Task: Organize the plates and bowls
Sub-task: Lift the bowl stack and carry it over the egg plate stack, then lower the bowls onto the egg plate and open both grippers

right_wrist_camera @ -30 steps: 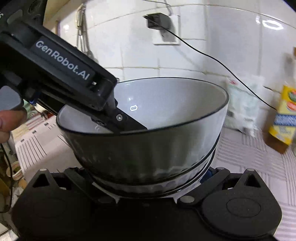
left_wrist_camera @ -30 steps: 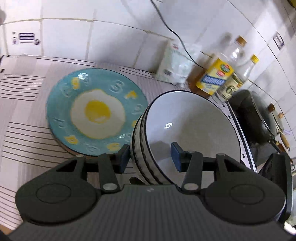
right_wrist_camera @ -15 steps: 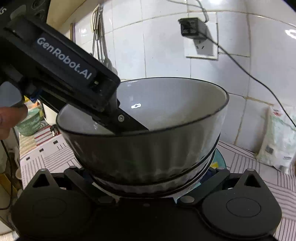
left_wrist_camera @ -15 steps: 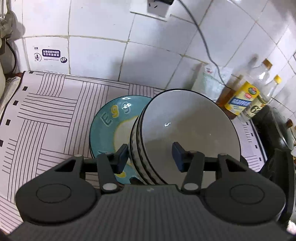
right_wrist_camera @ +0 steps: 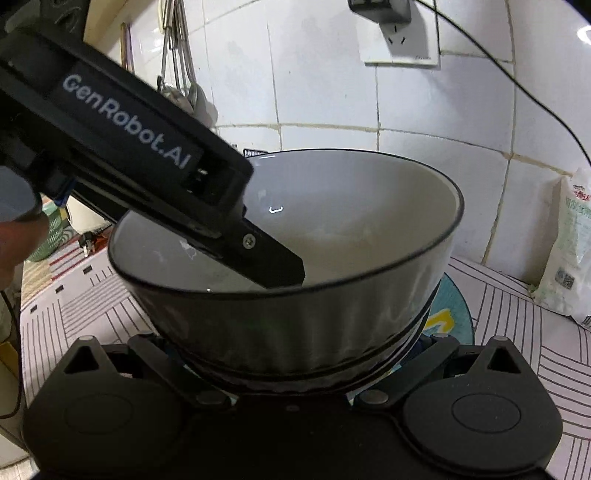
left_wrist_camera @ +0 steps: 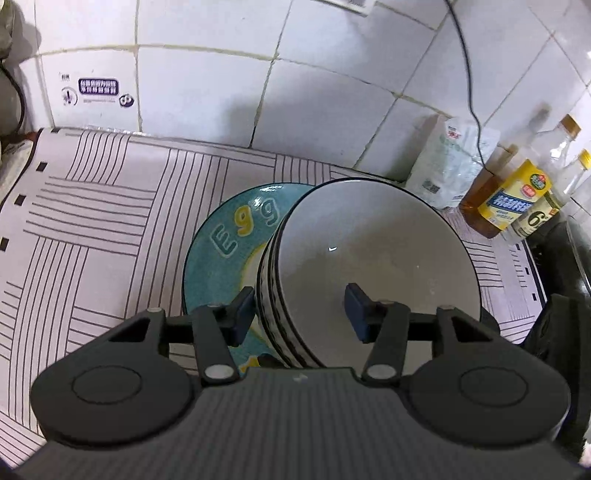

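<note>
A stack of white bowls [left_wrist_camera: 369, 258] with ribbed, black-striped outsides hangs over the teal egg plate [left_wrist_camera: 229, 236], which lies on the striped mat. My left gripper [left_wrist_camera: 299, 314] straddles the stack's near-left rim, one blue pad on the outer wall, the other inside the top bowl. In the right wrist view the bowl stack [right_wrist_camera: 295, 325] fills the middle and the left gripper's finger [right_wrist_camera: 273, 266] lies against its inner wall. My right gripper [right_wrist_camera: 295, 354] clasps the stack low at its base, fingertips hidden under the bowls. The egg plate [right_wrist_camera: 450, 314] peeks out beneath.
A white bag [left_wrist_camera: 450, 166] and oil bottles [left_wrist_camera: 513, 199] stand against the tiled wall at the right, beside a dark pan [left_wrist_camera: 561, 251]. The striped mat [left_wrist_camera: 92, 229] stretches left. A wall socket [right_wrist_camera: 399, 33] with a cable and hanging utensils [right_wrist_camera: 177, 55] are behind.
Both grippers have carried the bowl stack leftwards along the counter, from beside the egg plate to over it. The bottles have slid to the right of the view.
</note>
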{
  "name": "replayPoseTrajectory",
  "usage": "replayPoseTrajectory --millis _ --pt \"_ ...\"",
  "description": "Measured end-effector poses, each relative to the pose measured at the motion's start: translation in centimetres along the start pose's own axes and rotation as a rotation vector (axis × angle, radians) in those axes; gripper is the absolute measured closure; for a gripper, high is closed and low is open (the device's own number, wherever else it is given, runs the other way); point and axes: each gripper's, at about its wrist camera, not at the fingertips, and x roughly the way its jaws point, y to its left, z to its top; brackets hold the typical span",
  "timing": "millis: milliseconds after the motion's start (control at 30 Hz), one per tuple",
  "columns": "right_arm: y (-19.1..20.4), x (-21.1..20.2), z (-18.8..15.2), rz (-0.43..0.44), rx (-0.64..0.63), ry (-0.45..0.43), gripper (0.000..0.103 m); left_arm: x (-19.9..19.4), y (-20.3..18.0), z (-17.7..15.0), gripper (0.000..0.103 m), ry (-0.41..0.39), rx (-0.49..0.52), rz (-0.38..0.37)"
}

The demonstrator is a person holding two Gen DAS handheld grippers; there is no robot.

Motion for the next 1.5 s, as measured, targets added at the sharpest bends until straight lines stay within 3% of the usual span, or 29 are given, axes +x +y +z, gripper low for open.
replayPoseTrajectory --millis 467,800,933,1000,1167,1500 --pt "-1.3 2.9 1.3 0.002 0.010 0.061 0.000 1.7 0.9 0.5 0.052 0.016 -0.043 -0.002" --pt "0.2 1.9 -0.4 -0.036 0.020 0.068 0.000 1.3 0.2 0.1 0.052 -0.012 -0.019 0.038" --pt "1.5 0.3 -0.6 -0.083 0.039 0.087 0.000 0.0 -1.2 -0.3 0.047 -0.033 0.025 0.139" --pt "2.4 -1.5 -0.6 -0.134 0.020 0.045 0.000 -1.2 -1.9 -0.7 0.041 -0.060 0.037 0.154" --pt "3.3 -5.4 -1.2 -0.155 0.109 -0.006 0.000 -4.4 -3.2 -1.8 0.034 -0.119 0.053 0.178" --pt "3.1 -11.2 -2.9 -0.322 0.188 0.019 0.000 -8.4 -4.1 -4.3 0.023 -0.123 0.052 0.221"
